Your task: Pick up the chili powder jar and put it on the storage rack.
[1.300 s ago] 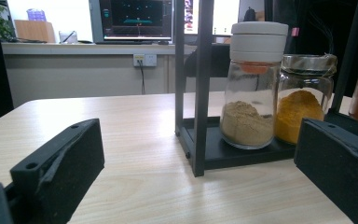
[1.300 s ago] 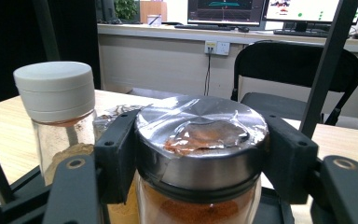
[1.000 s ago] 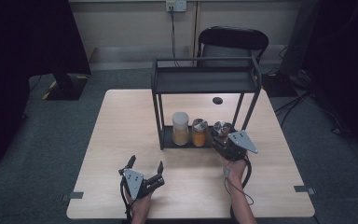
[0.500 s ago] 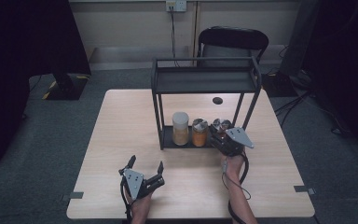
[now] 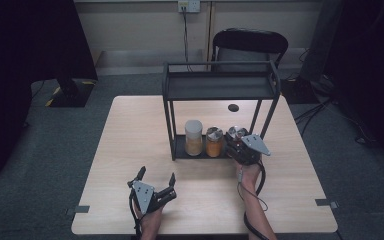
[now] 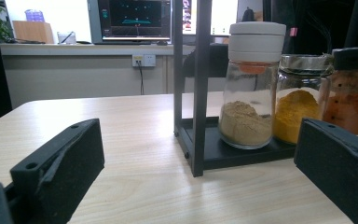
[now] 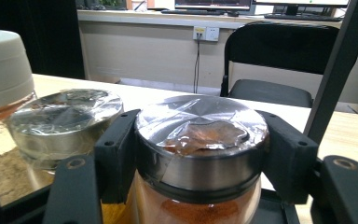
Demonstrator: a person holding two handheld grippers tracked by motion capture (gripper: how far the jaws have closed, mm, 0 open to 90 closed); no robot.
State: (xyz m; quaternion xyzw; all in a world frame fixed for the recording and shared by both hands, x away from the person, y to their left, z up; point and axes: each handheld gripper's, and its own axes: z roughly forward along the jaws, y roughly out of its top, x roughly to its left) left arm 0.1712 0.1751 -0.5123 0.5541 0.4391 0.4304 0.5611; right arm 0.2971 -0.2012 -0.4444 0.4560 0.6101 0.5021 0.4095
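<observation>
On the bottom tray of the black rack, our right gripper has its jaws clamped around the red spice jar, one pad on each side just below the silvery lid, as the right gripper view makes plain. That jar stands at the right end of a row of three: beside it the yellow spice jar, and then the white-capped jar of tan powder at the left end. All three sit upright on the tray, close together, so we read this as either the moment of grasp before lifting out or the moment of setting down before letting go; the pictures alone do not settle which.

Down near our edge of the bench, our left gripper rests with its jaws spread wide and nothing between them, well apart from the rack.

If the jar is coming out, we need to draw it towards us first, low and level, because the rack's upper shelf sits close above the lids and the right front post stands just beside the gripper. The yellow jar is a near neighbour too, so any sideways drift could knock it. If the jar is staying, we simply spread the jaws and back straight out.
</observation>
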